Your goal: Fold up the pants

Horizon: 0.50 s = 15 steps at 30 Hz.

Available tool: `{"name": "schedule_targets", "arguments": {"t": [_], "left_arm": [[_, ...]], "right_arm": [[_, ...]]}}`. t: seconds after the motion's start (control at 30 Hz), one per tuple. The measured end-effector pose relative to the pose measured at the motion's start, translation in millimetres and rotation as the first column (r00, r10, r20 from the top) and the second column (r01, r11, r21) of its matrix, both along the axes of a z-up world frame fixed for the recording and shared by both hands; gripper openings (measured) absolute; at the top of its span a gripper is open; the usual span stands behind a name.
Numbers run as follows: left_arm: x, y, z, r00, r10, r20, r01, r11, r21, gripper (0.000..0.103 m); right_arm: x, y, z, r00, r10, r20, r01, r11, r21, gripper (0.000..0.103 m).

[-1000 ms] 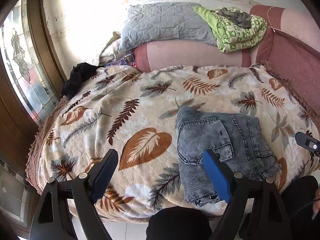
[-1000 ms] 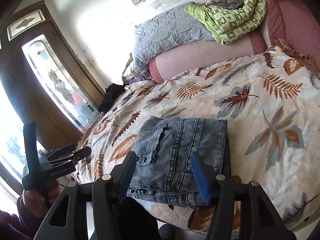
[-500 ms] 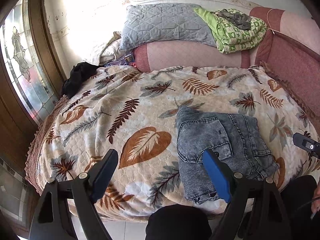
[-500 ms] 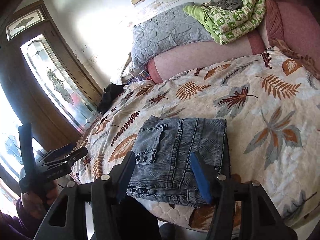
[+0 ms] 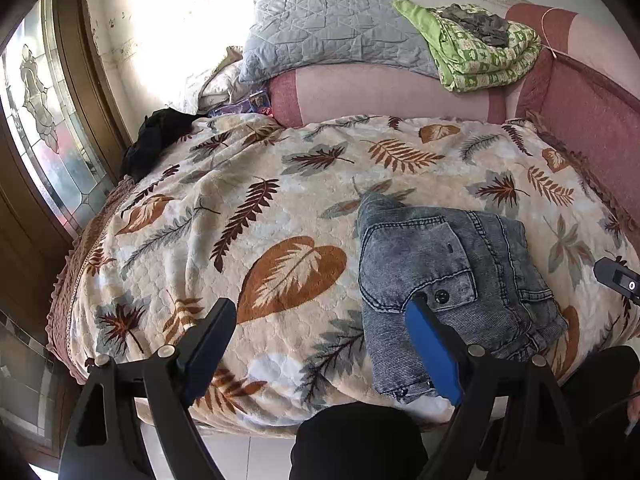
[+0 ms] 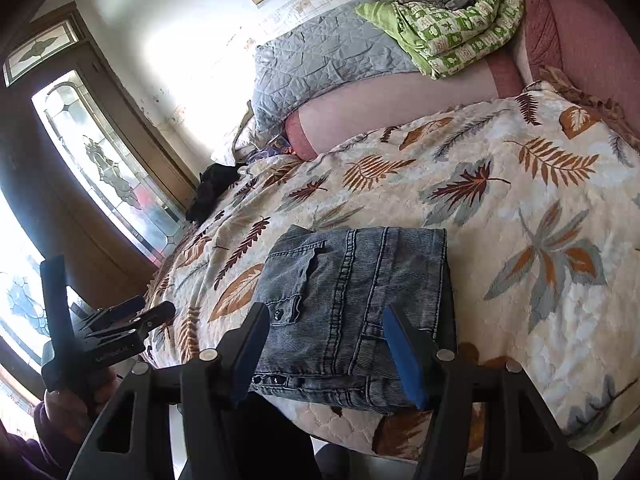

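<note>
- Right wrist view: the grey denim pants [image 6: 352, 304] lie as a compact folded stack at the near edge of the bed [image 6: 520, 208], on the leaf-print blanket.
- Right gripper [image 6: 326, 354] hovers above them, fingers spread, holding nothing.
- Left gripper [image 5: 320, 348] also hangs released, just left of the pants [image 5: 448, 276].
- Folding looks essentially done; at most a final tidy is left.

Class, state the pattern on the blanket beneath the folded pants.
The blanket is cream with brown, rust and grey leaf prints; the left wrist view shows it best.
</note>
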<state>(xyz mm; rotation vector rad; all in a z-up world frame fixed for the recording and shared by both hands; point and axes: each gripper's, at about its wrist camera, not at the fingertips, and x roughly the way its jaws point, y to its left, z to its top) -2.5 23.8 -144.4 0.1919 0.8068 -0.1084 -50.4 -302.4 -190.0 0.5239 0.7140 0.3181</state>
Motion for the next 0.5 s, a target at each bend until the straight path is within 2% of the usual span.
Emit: {"name": "schedule_targets", "arguments": {"t": [0.5], "left_arm": [[8,7,-15,0.999,0.011,-0.041,-0.011,1.0,-0.002,0.087]], "right_arm": [[6,5,-7,0.999,-0.002,-0.036,0.002,1.0,-0.013,0.064]]}}
